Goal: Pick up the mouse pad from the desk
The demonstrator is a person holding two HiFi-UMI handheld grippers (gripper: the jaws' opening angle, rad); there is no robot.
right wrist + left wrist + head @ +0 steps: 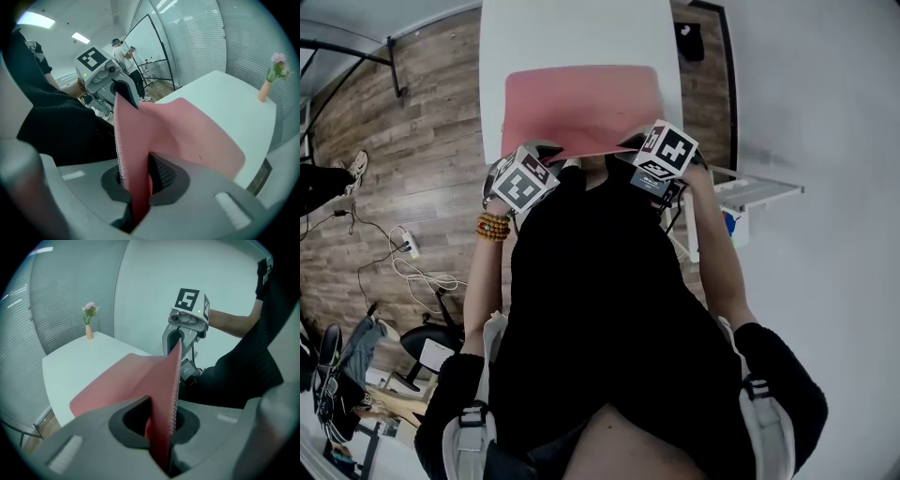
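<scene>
The left gripper (161, 422) is seen shut on the near edge of the mouse pad (123, 380), the thin pink sheet being pinched on edge between its two jaws. The right gripper (136, 183) is likewise closed on that same edge, with the sheet standing upright in its jaws. In the head view the two are set at the pad's near corners, the left one at 9 o'clock and the right one at 3 o'clock, so the pad's long axis is spanned from 9 to 3 between them and neither is nearer than the other. From both sets of jaws the pad is stretched away toward 12 o'clock, over the white desk (581, 37). The gripped edge is curled up clear of the desk's near rim, while the far edge appears to rest on the top; whether it is touching cannot be told for certain. A small vase (89, 331) with a flower is stood well beyond the pad at the desk's far corner. The lift is judged to turn on both ends being raised evenly, so the sheet is kept from sagging.
</scene>
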